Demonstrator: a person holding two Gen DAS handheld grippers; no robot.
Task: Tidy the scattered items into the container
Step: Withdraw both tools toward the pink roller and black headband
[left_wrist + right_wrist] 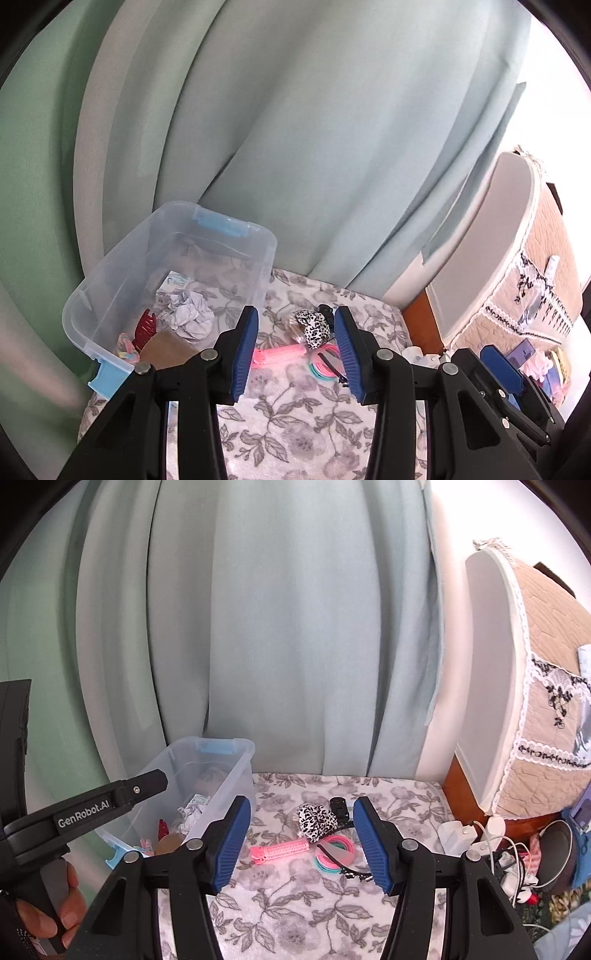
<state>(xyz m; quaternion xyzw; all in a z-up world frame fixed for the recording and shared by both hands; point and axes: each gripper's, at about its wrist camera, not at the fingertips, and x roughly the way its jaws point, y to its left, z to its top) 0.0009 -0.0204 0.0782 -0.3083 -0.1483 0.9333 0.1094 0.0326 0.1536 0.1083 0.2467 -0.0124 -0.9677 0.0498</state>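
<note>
A clear plastic bin [264, 236] with blue latches stands at the left on the floral cloth [295, 413]. It holds a crumpled white piece [192, 314], a red claw clip [146, 325] and a pastel scrunchie [127, 349]. Right of it lie a leopard scrunchie [316, 819], a pink roller clip [280, 849], coloured hair ties [334, 854] and a small black clip [339, 806]. My left gripper [297, 310] hangs open above these items, nothing between its pads. My right gripper [302, 800] is open and bare too, short of the same pile.
Pale green curtains [295, 627] hang right behind the bin and cloth. To the right stand a lace-covered piece of furniture [546, 686], white chargers [456, 834] and tangled cables [517, 864]. A hand [66, 897] holds the left gripper's handle at far left.
</note>
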